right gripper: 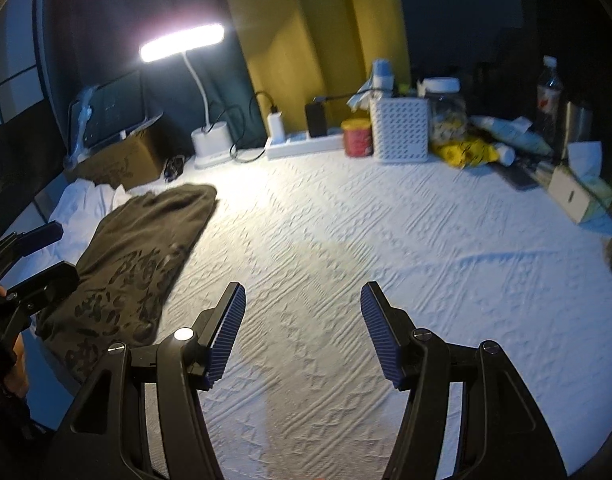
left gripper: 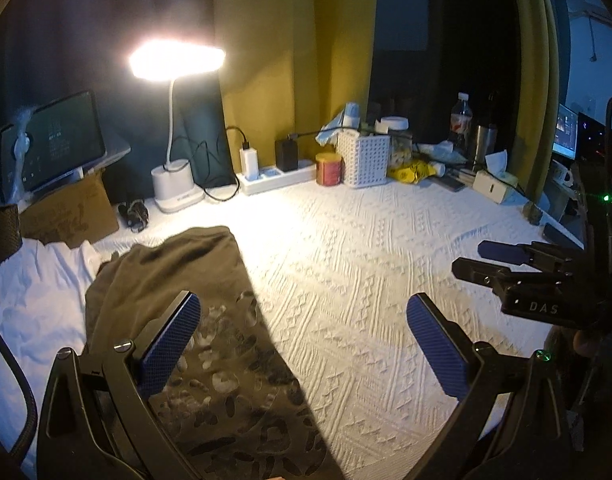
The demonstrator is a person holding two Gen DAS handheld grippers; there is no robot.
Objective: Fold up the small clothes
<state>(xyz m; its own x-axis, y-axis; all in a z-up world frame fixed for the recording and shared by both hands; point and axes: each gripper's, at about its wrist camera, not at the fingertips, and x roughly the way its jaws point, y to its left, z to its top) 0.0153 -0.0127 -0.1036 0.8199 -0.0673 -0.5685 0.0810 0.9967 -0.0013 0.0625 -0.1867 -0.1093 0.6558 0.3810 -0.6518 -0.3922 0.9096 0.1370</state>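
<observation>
Left wrist view: at the far left I note a white cloth (left gripper: 38,300), crumpled, partly under the shirt (left gripper: 194,320). The shirt is dark olive with a pale print, folded into a long strip lying on the white textured tabletop (left gripper: 366,280). My left tongs (left gripper: 302,340) stand wide apart with nothing between them; the left pad hangs over the shirt's print, and whether it touches I cannot tell. To the right, my right tongs (left gripper: 482,258) also stand apart and empty, over bare tabletop well clear of the shirt.

Assessment: the shirt reads as light, soft and limp, not slippery on the ribbed cover and not fragile. It will sag and unfold if lifted at one point. I would pinch through all layers at the two corners of one short end, one tongs per corner.
</observation>
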